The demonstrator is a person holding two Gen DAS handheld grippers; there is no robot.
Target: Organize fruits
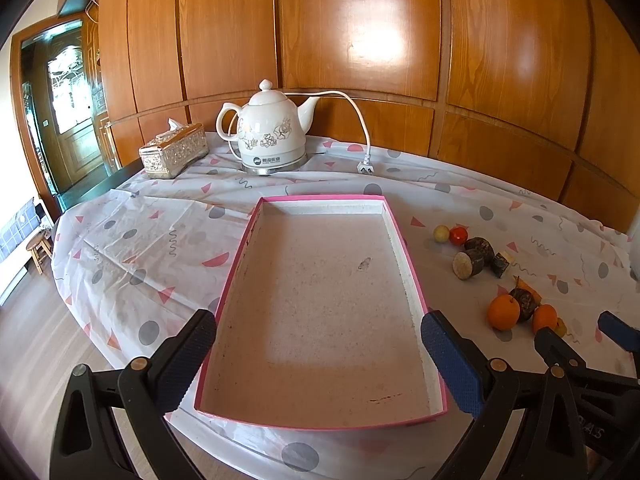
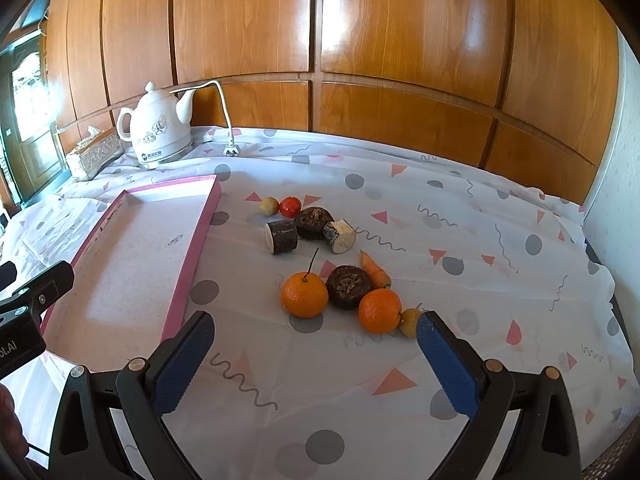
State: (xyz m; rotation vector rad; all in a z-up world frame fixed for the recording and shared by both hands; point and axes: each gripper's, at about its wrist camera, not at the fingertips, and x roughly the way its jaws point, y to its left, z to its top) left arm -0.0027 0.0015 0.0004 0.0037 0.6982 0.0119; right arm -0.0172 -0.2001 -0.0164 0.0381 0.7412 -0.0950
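Right now you are holding both grippers above the near edge of the table [image 2: 500,208], and neither is touching any fruit. Your right gripper [image 2: 316,360] is hanging with its fingers spread wide and nothing between them; your left gripper [image 1: 320,364] is likewise gaping, its fingers straddling the near end of the pink tray [image 1: 408,248], which is lying bare with its long axis running away from you toward the far edge.

Every fruit is sitting on the cloth to the right of the tray's right rim. The nearer cluster is lying just ahead of your right fingers: the stemmed orange [image 2: 304,294] slightly left of centre, the second orange [image 2: 379,311] nearer the right finger, a dark brown fruit [image 2: 349,286] between them. Judging by that, your right hand is the nearer one, and the carry is going leftward over the rim.
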